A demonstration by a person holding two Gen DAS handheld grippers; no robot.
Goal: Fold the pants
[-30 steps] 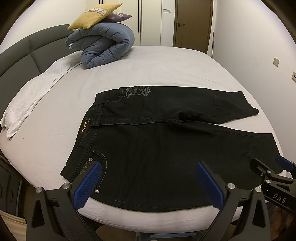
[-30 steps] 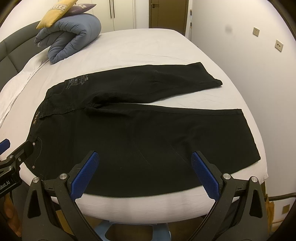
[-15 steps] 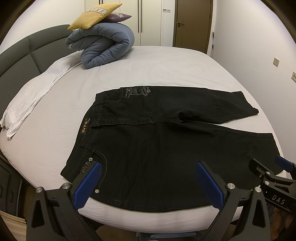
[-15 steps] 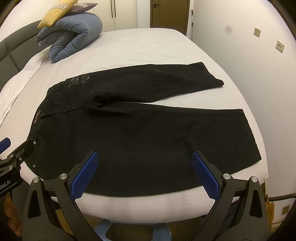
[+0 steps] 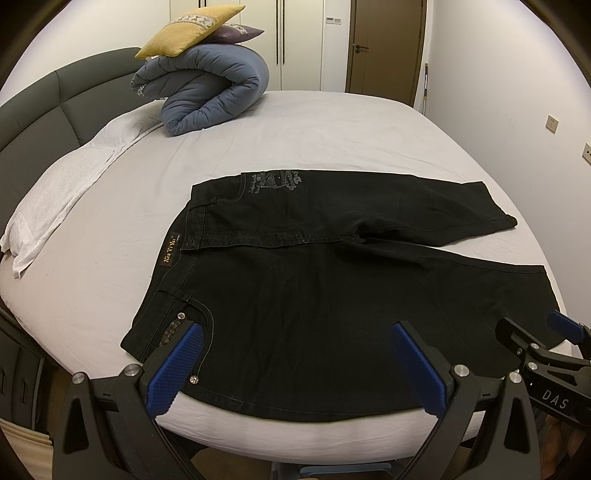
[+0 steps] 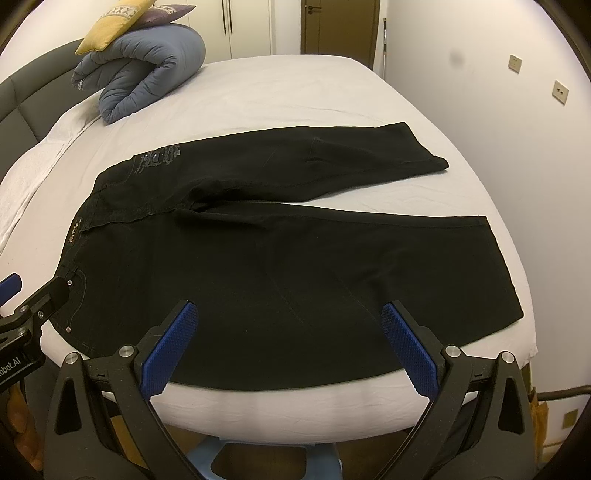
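Note:
Black pants lie flat on the white bed, waistband to the left, both legs spread to the right; they also show in the right wrist view. My left gripper is open and empty, hovering over the near edge by the hip pocket. My right gripper is open and empty, over the near leg's lower edge. Each gripper shows at the edge of the other's view: the right one and the left one.
A rolled blue duvet with a yellow cushion and a purple cushion sits at the far left. A white towel lies along the dark headboard. A wall stands on the right.
Both grippers have barely shifted; the right gripper sits slightly lower in the left view. The pants have not moved.

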